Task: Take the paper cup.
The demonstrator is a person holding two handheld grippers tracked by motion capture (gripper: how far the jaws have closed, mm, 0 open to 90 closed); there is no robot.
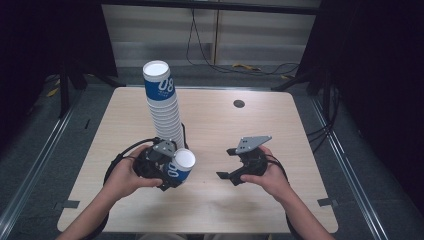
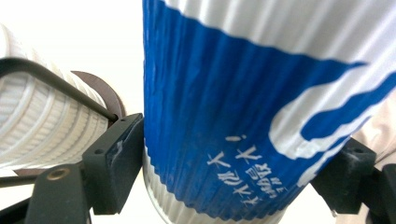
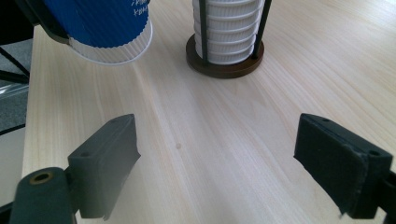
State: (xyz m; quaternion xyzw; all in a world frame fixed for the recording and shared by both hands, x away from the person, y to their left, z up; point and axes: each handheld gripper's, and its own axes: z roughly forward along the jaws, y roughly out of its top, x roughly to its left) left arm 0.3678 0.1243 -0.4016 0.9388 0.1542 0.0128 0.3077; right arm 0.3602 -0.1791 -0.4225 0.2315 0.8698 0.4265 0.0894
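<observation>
While the left gripper point(image 1: 172, 175) clamps a blue-and-white ribbed paper cup point(image 1: 181, 167) across its lower wall, the cup sits squarely between both black jaws, tilted and lifted off the wooden table point(image 1: 235, 200), just beside the tall cup stack point(image 1: 164, 102). In the right gripper view the stack stands in a dark round-based wire holder point(image 3: 225, 65). The right gripper point(image 1: 226, 164) rests well apart to the right, jaws spread wide over bare tabletop, nothing between them.
</observation>
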